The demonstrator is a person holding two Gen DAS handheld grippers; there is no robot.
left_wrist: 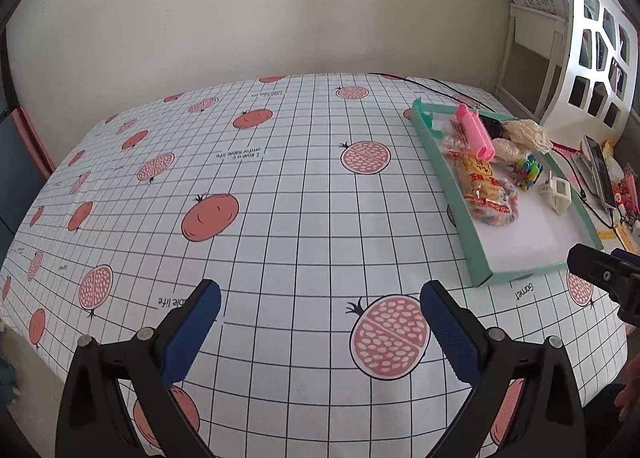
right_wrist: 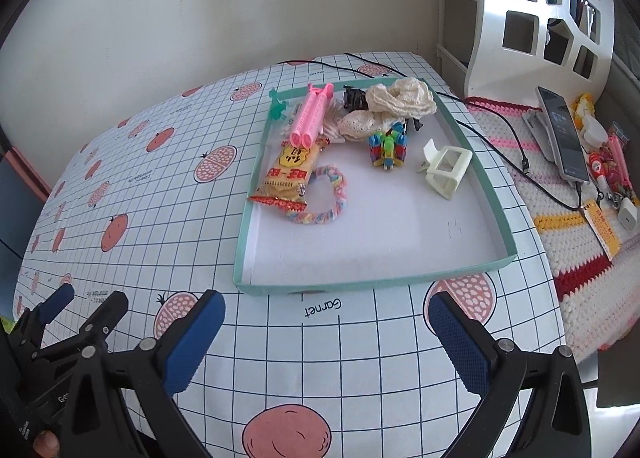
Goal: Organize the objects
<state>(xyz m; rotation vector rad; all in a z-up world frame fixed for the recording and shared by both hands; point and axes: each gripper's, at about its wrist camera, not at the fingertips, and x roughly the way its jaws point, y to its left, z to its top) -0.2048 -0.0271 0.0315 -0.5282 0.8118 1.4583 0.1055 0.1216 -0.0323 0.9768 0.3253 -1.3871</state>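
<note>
The left gripper (left_wrist: pixel 320 322) is seen with jaws released and nothing between its blue pads, over the white grid-patterned tablecloth printed with pomegranates (left_wrist: pixel 280 186), left of the shallow mint-green cardboard tray with a white floor (right_wrist: pixel 494 194).

All task items are gathered in the far half of that tray. Against its left wall a yellow and red snack packet (right_wrist: pixel 289 176) lies over a pastel braided loop (right_wrist: pixel 334 198); beyond them a pink double-tube plastic toy (right_wrist: pixel 312 116) is propped. Toward the far wall a cream lace cloth (right_wrist: pixel 394 102) is bunched. At the tray's middle a multicoloured plastic block toy (right_wrist: pixel 389 149) stands, and nearer the right wall a cream plastic clip-like frame (right_wrist: pixel 446 168) rests.

The right gripper (right_wrist: pixel 326 332) is held just before the tray's near wall, jaws spread and empty.
</note>
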